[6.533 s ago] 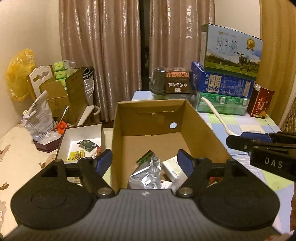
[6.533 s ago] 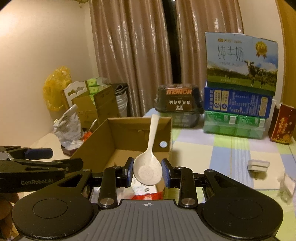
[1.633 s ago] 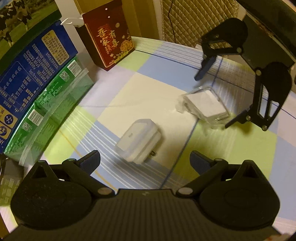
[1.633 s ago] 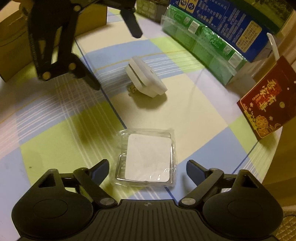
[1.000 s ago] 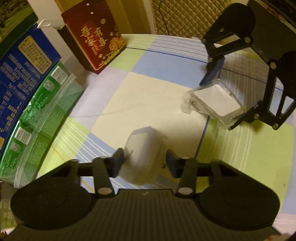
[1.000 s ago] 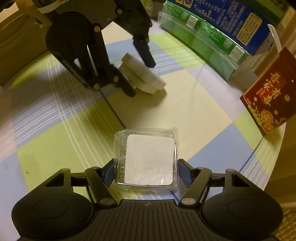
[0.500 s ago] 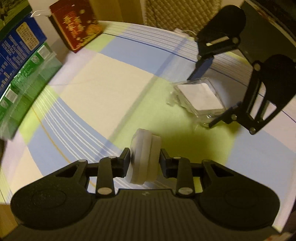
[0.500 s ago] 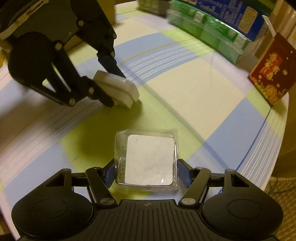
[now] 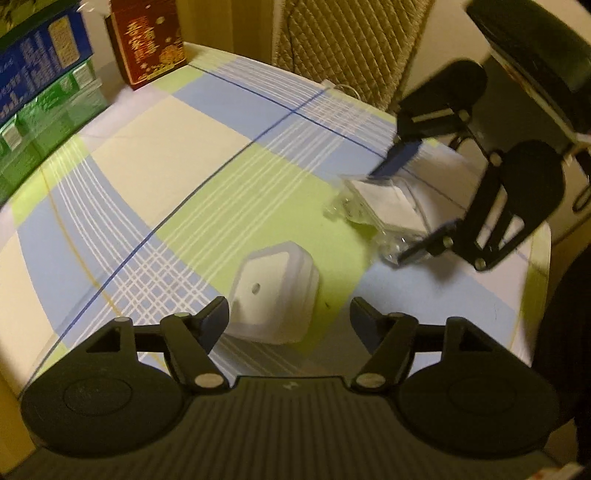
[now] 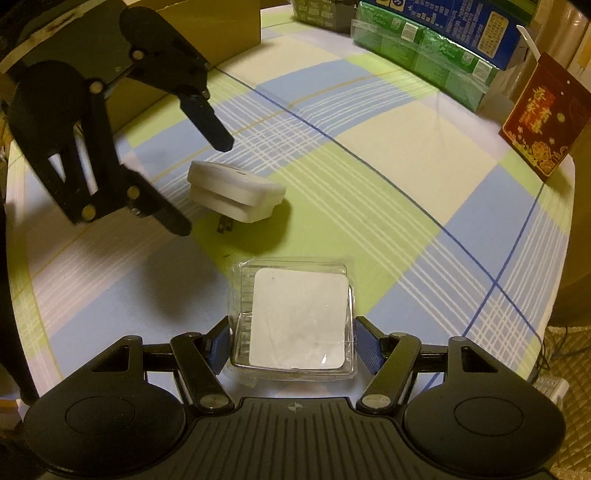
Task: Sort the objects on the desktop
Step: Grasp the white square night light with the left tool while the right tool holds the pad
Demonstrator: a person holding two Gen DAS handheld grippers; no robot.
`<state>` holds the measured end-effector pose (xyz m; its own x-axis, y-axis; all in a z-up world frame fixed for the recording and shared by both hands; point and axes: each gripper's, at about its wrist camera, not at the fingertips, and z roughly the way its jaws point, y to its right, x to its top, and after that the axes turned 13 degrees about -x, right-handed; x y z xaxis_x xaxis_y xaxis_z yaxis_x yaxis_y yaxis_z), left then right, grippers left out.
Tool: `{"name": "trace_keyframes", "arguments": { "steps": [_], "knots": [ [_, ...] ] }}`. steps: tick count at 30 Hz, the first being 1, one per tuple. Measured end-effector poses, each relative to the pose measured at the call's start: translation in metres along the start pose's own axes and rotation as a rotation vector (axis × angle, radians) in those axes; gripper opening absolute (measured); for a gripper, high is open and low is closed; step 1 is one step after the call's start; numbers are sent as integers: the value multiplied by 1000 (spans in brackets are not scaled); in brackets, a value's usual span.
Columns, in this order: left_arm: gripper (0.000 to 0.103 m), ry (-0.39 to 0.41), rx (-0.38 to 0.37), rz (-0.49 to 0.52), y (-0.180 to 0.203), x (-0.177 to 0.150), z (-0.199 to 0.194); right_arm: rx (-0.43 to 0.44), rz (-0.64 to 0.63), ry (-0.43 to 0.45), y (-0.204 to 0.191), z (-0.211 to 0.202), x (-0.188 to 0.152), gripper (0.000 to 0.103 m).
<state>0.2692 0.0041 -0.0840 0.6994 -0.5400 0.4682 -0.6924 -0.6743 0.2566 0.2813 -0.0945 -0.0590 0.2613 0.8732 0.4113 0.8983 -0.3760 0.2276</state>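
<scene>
My left gripper point(image 9: 289, 320) has its jaws spread wide, gripping nothing; the white plug adapter point(image 9: 275, 295) lies on the checked tablecloth point(image 9: 155, 162) between the fingers, its near-left corner against the left fingertip, apart from the right one. In the right wrist view the adapter point(image 10: 236, 194) rests flat, prongs pointing toward the camera. My right gripper point(image 10: 291, 343) is closed on the clear plastic case point(image 10: 295, 317), which holds a white square insert; both blue pads press its sides. From the left wrist view the case point(image 9: 384, 206) appears held just above the cloth, near the table's edge. Beyond stand a red carton point(image 10: 543, 114) and stacked green and blue boxes point(image 10: 436, 37); a cardboard box point(image 10: 218, 26) sits far left.
</scene>
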Motion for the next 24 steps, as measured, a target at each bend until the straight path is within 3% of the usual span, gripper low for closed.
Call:
{"name": "trace_keyframes", "arguments": {
  "steps": [14, 20, 24],
  "knots": [
    [66, -85, -134, -150, -44, 9, 28, 8, -16, -13, 7, 14, 6, 65],
    [63, -70, -122, -168, -40, 4, 28, 8, 2, -14, 6, 17, 4, 65],
    [63, -56, -73, -172, -28, -2, 24, -5, 19, -13, 4, 11, 2, 65]
  ]
}}
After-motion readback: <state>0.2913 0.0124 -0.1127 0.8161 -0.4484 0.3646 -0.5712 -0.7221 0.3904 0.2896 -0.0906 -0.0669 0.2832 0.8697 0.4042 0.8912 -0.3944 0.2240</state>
